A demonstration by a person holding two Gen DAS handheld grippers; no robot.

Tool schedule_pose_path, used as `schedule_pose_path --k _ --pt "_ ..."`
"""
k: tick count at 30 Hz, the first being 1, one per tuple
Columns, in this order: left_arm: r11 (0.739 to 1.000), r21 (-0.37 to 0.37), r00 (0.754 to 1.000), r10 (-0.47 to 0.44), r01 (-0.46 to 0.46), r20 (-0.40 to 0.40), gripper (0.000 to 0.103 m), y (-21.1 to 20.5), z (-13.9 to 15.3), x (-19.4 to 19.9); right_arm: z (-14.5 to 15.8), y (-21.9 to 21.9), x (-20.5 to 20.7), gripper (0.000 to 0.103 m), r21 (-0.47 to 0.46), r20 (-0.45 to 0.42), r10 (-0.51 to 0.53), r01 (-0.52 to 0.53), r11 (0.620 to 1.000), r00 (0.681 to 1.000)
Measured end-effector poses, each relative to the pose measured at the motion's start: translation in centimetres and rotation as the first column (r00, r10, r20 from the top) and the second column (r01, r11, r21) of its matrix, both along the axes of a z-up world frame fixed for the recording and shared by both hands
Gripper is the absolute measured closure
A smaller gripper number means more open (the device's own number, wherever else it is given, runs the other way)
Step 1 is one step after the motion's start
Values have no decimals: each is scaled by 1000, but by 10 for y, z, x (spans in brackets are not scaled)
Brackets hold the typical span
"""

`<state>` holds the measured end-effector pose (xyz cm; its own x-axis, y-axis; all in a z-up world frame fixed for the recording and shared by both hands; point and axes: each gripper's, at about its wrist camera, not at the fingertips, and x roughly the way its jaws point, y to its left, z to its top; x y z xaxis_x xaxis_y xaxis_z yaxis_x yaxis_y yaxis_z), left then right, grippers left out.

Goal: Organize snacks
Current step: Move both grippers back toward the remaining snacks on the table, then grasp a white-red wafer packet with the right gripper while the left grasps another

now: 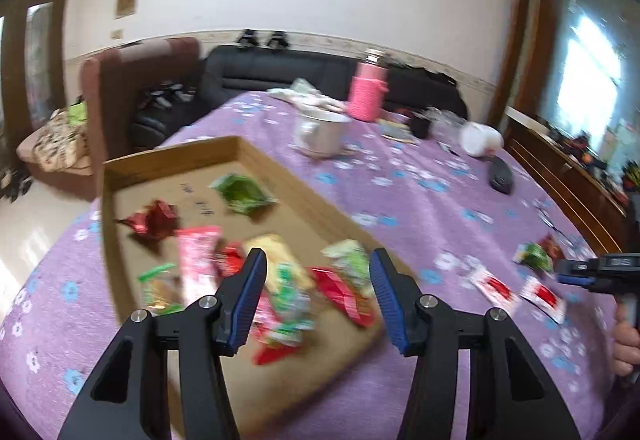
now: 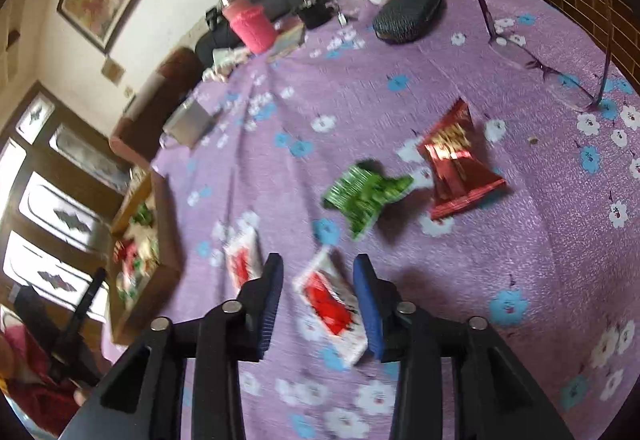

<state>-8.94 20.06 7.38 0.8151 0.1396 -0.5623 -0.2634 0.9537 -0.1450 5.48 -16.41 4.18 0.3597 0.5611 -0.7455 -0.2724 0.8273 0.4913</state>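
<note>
A shallow cardboard tray point(image 1: 168, 159) on the purple flowered cloth holds several snack packets, among them a green one point(image 1: 242, 193), a red one point(image 1: 154, 220) and a pink one point(image 1: 198, 260). My left gripper point(image 1: 318, 268) hangs open over the tray's near end, and the packets below lie loose. My right gripper point(image 2: 318, 272) is open low over the table, straddling a white-and-red sachet point(image 2: 330, 304) that lies flat on the cloth. A second such sachet point(image 2: 242, 260) lies just left of it. A green packet point(image 2: 366, 191) and a dark red packet point(image 2: 456, 167) lie beyond.
At the table's far side stand a pink bottle point(image 1: 368, 91) and a metal mug point(image 1: 322, 133), with a tipped white jar point(image 1: 480, 137) and a black case point(image 1: 500, 175) nearby. Spectacles point(image 2: 560, 79) lie at the right. Sofas stand beyond the table.
</note>
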Motion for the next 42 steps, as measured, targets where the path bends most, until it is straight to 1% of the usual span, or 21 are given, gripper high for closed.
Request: schedule_pose_path --k 4,7,9,11,12,13,14,16,18,21,25,27,30,32,34,35,36,38,40,41,42 --pt "996 -27 996 -83 82 -25 50 -22 1 8 -13 9 -1 63 -58 -9 61 -61 996 998" --pt "987 -59 986 -151 147 -67 50 -38 -3 16 -15 30 -10 62 -164 40 145 -137 977 989" --pt "982 -68 980 -180 174 -86 50 -47 -5 19 -14 45 -22 61 -281 102 206 -171 944 973" --pt "978 -69 974 -203 197 -99 50 -56 -7 21 -16 58 -33 61 -394 156 248 -170 903 956" --pt "976 -69 971 -214 207 -105 50 -61 -7 23 -18 61 -34 61 -424 169 254 -162 891 952" --pt "973 -73 967 -228 221 -114 50 -67 -7 26 -19 62 -37 64 -453 191 256 -146 879 948" --pt "969 -82 963 -241 232 -122 49 -71 -7 29 -19 60 -37 73 -452 201 250 -137 881 947" --pt "960 -112 952 -271 257 -143 46 -81 -9 35 -18 53 -33 74 -430 202 222 -118 895 954" --pt "949 -147 940 -301 278 -162 45 -91 -11 43 -18 40 -26 74 -389 205 172 -81 918 964" --pt "927 -221 912 -348 301 -216 45 -112 -19 63 -16 25 -18 74 -307 196 114 -49 951 974" --pt "900 -348 879 -372 263 -299 45 -132 -40 95 -11 13 -15 74 -247 194 66 -17 969 979" --pt "903 -361 877 -355 232 -325 45 -139 -47 104 -9 7 -15 74 -222 194 46 -1 975 980" --pt "924 -343 878 -300 170 -373 45 -145 -58 119 -7 4 -16 74 -195 189 38 0 981 981" --pt "938 -315 887 -263 144 -379 45 -148 -57 126 -5 5 -17 74 -188 193 43 -6 982 980" --pt "947 -284 884 -259 152 -390 45 -155 -58 135 -3 6 -18 74 -185 200 48 -11 983 979" --pt "954 -256 884 -252 158 -394 45 -158 -58 137 -3 7 -20 74 -185 203 53 -15 983 978" --pt "963 -204 882 -247 177 -400 46 -164 -59 139 -2 7 -21 74 -185 205 55 -16 983 977" --pt "970 -105 880 -241 217 -409 52 -174 -60 140 -2 8 -22 74 -183 207 58 -19 983 977" --pt "971 -25 887 -228 239 -402 69 -177 -61 135 -2 8 -23 74 -181 206 60 -22 983 977" --pt "967 9 890 -229 253 -393 72 -177 -62 132 -2 7 -22 74 -180 207 61 -23 983 977" --pt "964 14 892 -241 267 -382 72 -175 -62 129 -2 7 -23 74 -179 207 62 -24 984 976"
